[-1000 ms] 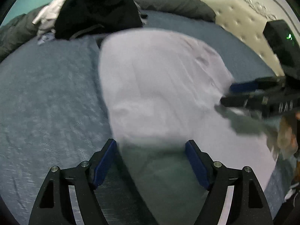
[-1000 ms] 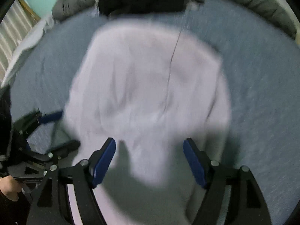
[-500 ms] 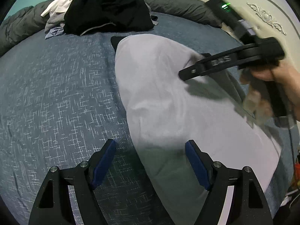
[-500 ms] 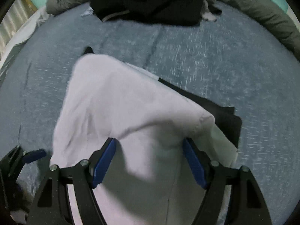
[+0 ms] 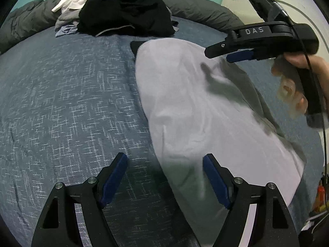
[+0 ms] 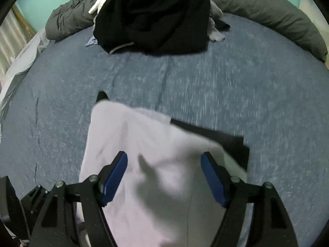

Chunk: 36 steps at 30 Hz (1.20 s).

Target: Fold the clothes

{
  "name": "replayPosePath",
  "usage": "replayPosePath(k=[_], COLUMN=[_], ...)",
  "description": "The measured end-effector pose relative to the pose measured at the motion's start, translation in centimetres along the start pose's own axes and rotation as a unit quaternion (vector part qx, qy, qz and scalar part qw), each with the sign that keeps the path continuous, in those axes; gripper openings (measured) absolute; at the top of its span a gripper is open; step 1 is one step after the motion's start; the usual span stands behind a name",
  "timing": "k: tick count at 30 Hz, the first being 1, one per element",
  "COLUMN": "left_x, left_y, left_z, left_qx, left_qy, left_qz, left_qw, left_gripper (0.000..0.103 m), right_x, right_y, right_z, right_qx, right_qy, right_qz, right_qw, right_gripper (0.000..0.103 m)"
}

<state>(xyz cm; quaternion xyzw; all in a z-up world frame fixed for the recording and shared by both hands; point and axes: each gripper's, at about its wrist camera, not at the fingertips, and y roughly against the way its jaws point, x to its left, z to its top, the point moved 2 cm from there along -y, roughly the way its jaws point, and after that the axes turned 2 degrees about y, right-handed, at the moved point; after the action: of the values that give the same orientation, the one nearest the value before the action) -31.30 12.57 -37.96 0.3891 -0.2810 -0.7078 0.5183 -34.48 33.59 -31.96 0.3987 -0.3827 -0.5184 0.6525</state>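
Bed (image 5: pixel 61 103) covered in blue patterned spread, carrying pale garment (image 5: pixel 205 113) laid flat near its middle, long edge running away from the left wrist camera. Lying over a dark piece (image 6: pixel 232 142) whose corner pokes out beyond the far end and along the right side; whether folded garment or something else, cannot tell. Pale cloth looks doubled over at least once, with a straight left edge and a thinner layer showing at the right corner in the right wrist view, so probably partway folded, though could equally be only spread out. Still long and wide, so likely further folds left.

Left gripper (image 5: pixel 164 177) low over near end of garment, jaws wide apart, holding nothing. Right gripper (image 6: pixel 164 175) above the cloth, jaws likewise spread and empty, gripped by a hand (image 5: pixel 298 78).

Heap of black and white clothes (image 5: pixel 123 10) at far end, unfolded, well apart from pale garment, presumably waiting.
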Motion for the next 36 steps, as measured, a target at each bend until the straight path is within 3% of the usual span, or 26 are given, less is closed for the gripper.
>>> replayPosePath(k=[8, 12, 17, 21, 25, 31, 36], left_x=[1.5, 2.1, 3.0, 3.3, 1.4, -1.2, -2.5], left_y=[0.2, 0.6, 1.7, 3.0, 4.4, 5.3, 5.0], left_z=[-1.0, -1.7, -2.0, -2.3, -3.7, -7.0, -8.2], left_qx=[-0.004, -0.004, -0.013, -0.026, -0.029, 0.004, 0.027], left_qy=[0.011, 0.013, 0.032, 0.063, 0.063, 0.095, 0.135], left_qz=[0.001, 0.0, 0.01, 0.001, 0.011, -0.018, -0.047], left_qw=[0.9999, 0.9999, 0.9994, 0.9977, 0.9976, 0.9954, 0.9893], left_gripper=[0.08, 0.08, 0.08, 0.08, 0.08, 0.082, 0.082], right_x=[-0.6, -0.9, -2.6, -3.8, -5.5, -9.0, -10.3], right_y=[-6.3, -5.3, 0.8, 4.6, 7.2, 8.0, 7.7], right_z=[0.1, 0.6, -1.2, -6.3, -12.5, -20.6, -24.7], right_qx=[0.062, 0.06, 0.009, 0.0, 0.005, 0.019, 0.017], right_qy=[0.006, 0.016, 0.006, 0.003, -0.024, -0.098, -0.167], right_qz=[-0.014, -0.005, 0.021, 0.03, 0.052, 0.077, 0.117], right_qw=[0.998, 0.998, 1.0, 1.0, 0.998, 0.992, 0.979], right_gripper=[0.075, 0.076, 0.075, 0.075, 0.075, 0.075, 0.075])
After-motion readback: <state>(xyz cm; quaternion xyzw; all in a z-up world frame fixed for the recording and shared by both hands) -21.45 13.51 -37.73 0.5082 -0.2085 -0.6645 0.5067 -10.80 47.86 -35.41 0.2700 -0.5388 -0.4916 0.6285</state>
